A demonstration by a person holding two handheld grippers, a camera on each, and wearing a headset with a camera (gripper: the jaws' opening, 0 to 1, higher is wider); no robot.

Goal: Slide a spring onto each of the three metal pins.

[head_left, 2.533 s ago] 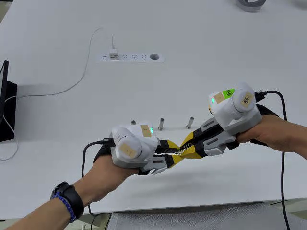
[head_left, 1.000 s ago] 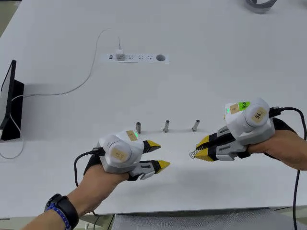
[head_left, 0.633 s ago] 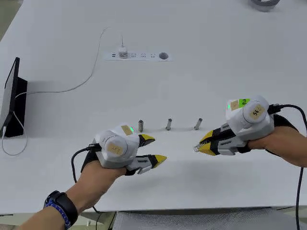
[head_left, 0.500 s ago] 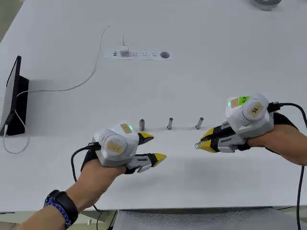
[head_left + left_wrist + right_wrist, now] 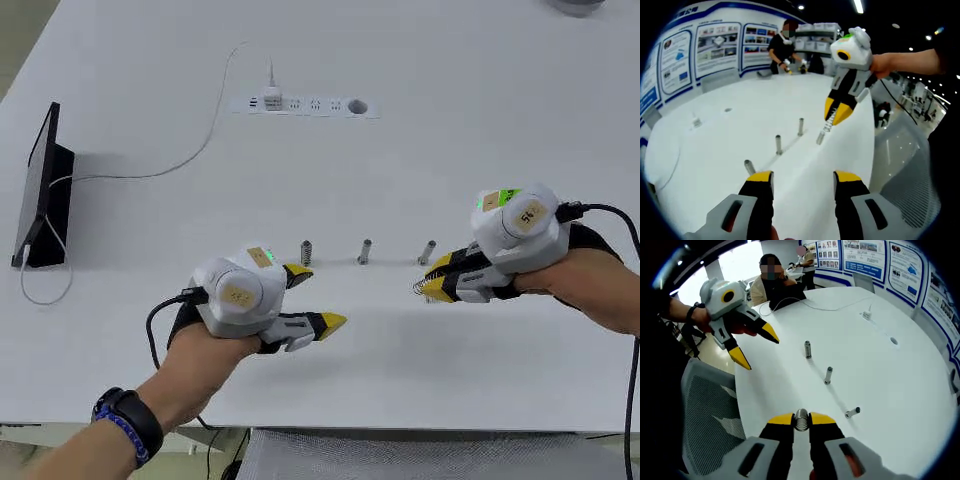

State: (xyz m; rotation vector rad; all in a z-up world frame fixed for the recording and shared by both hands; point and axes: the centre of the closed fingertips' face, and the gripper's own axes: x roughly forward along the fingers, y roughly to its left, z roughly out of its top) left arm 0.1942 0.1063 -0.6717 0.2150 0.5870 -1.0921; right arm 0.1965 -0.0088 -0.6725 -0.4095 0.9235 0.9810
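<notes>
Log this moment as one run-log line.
right gripper: shut on held spring, near right pin | left gripper: open, empty | left pin: carries fitted spring | middle pin: bare

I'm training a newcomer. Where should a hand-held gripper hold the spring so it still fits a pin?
Probably near one end, pinched across its coils from the side, as the right hand-held gripper holds the spring now. Its hollow free end sticks past the tips, open to drop over a bare pin.
</notes>
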